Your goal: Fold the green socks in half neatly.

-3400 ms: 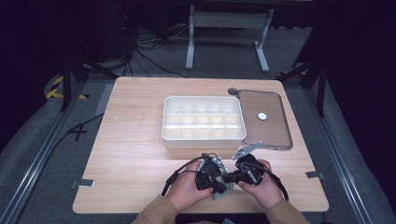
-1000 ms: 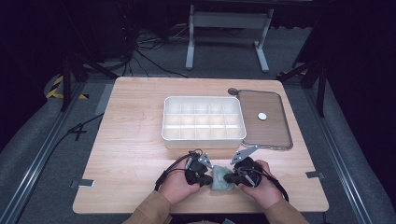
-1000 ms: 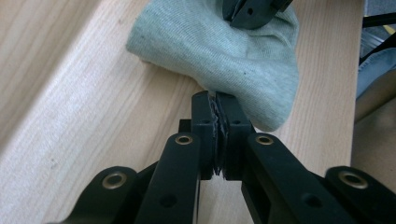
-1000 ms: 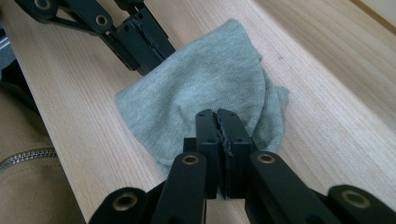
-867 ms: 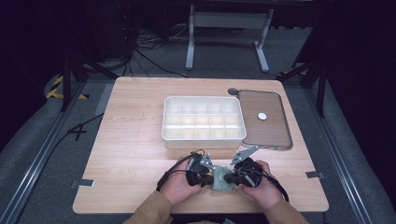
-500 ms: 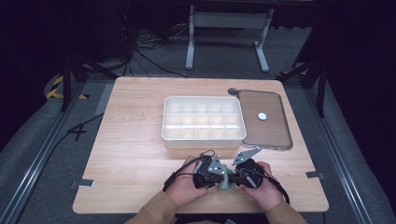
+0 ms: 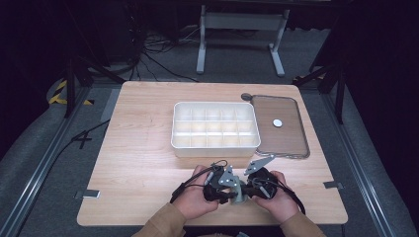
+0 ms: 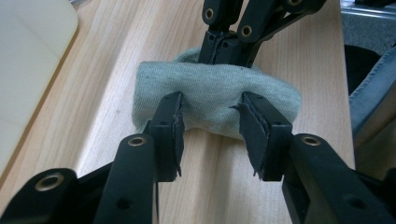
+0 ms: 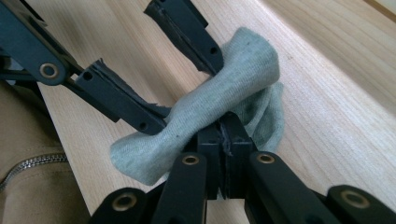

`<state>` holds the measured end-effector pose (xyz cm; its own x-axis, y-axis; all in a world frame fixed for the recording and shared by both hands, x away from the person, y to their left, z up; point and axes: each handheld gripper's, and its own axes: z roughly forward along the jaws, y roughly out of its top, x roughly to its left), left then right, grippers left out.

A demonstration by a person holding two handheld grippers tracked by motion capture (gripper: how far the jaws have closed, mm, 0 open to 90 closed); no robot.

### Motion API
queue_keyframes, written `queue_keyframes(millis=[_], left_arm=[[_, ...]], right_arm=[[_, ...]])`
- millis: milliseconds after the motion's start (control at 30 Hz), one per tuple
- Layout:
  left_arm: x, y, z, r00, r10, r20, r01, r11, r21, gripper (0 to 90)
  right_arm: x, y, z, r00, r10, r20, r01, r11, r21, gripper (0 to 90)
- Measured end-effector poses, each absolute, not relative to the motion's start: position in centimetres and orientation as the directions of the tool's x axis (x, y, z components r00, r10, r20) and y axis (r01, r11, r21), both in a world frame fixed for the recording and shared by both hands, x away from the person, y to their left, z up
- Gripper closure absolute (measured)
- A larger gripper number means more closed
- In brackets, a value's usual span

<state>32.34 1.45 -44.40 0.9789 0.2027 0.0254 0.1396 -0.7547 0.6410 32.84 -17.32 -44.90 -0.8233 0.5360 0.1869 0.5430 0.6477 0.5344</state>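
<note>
Fingers of the left gripper (image 8: 212, 128) have just been spreading, straddling a soft, pale grey-green knitted cloth roll (image 8: 215, 95) on the light wooden table (image 8: 116, 70) – from the right gripper view, the right gripper (image 9: 224, 140) is clamped on that unmarked roll's (image 9: 224, 88) middle – from above, near the front edge (image 7: 240, 197).
</note>
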Motion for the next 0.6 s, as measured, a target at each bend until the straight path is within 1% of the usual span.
queue_keyframes(millis=[33,233,400,500,567,600], left_arm=[[32.3,1.4,-44.4,0.979,0.203,0.025,0.14,-0.755,0.641,60.7],[32.5,1.5,-44.6,0.977,0.215,0.005,0.164,-0.762,0.626,61.6],[32.5,1.3,-45.0,0.977,0.212,0.0,0.166,-0.766,0.621,61.7],[32.5,1.2,-45.0,0.979,0.204,0.004,0.157,-0.766,0.624,61.8],[32.5,1.2,-44.9,0.979,0.202,0.006,0.154,-0.766,0.624,61.7],[32.5,1.2,-44.9,0.979,0.206,0.006,0.157,-0.763,0.627,61.7]], right_arm=[[32.8,-17.3,-44.9,-0.823,0.536,0.187,0.543,0.648,0.534,87.6],[32.5,-17.8,-44.1,-0.813,0.556,0.175,0.555,0.648,0.521,80.7],[32.3,-19.8,-41.6,-0.805,0.567,0.174,0.55,0.603,0.578,79.1],[32.7,-22.3,-41.1,-0.761,0.629,0.157,0.591,0.574,0.567,82.1],[33.1,-23.3,-41.7,-0.735,0.658,0.166,0.627,0.565,0.536,87.5],[33.2,-23.5,-42.2,-0.732,0.656,0.184,0.639,0.567,0.52,89.0]])
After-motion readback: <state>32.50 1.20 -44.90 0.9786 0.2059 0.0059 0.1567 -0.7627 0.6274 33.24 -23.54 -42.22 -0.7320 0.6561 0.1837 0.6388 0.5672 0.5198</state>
